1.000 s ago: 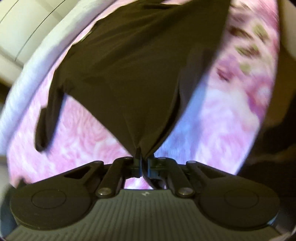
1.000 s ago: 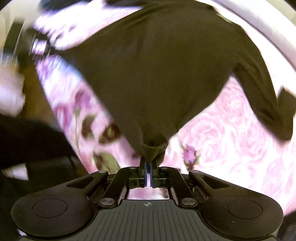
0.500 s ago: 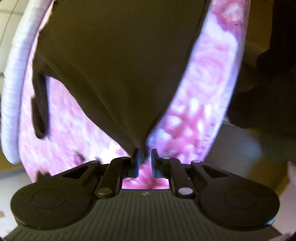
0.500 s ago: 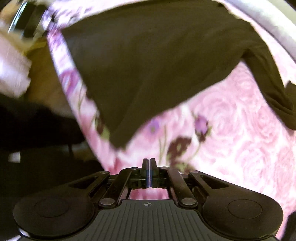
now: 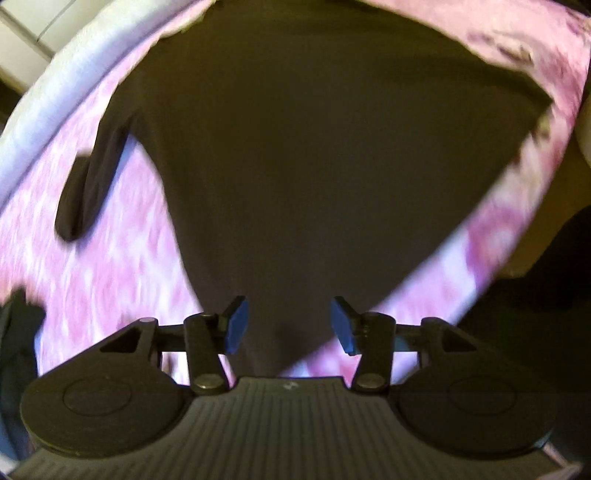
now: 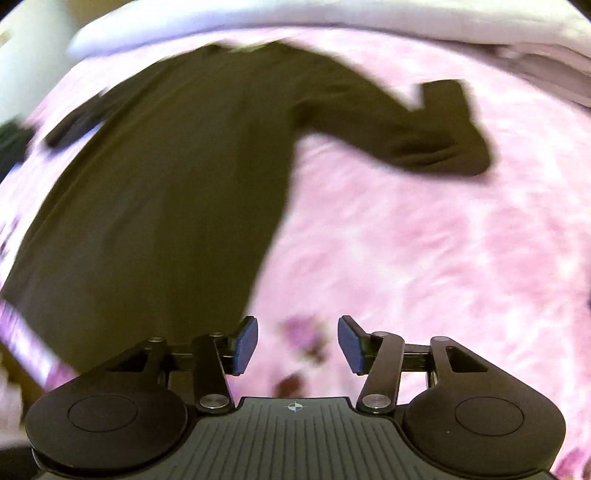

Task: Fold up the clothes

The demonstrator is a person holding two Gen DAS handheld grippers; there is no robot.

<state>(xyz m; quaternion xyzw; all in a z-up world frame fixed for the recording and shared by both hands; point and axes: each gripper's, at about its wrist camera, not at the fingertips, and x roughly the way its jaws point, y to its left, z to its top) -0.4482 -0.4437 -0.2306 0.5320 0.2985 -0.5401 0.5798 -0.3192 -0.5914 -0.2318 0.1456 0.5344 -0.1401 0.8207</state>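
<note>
A dark long-sleeved shirt (image 5: 332, 155) is lying spread flat on a pink rose-patterned bedspread (image 5: 110, 266), body smoothed out and both sleeves angling outward, which suits a garment laid out so its edges can be reached for folding. The left gripper (image 5: 284, 326) is hovering over the near corner of the shirt's hem with its jaws standing wide apart and nothing between them; the blue pads (image 5: 236, 325) are flanking the cloth without pinching it. The right gripper (image 6: 297, 345) is likewise gaping wide and empty, sitting over bare bedspread just beside the shirt's right edge, with the right sleeve (image 6: 424, 129) bending away further off. A white folded blanket (image 6: 332, 14) is lining the far side of the bed. Both views are motion-blurred, suggesting the grippers are travelling.
</note>
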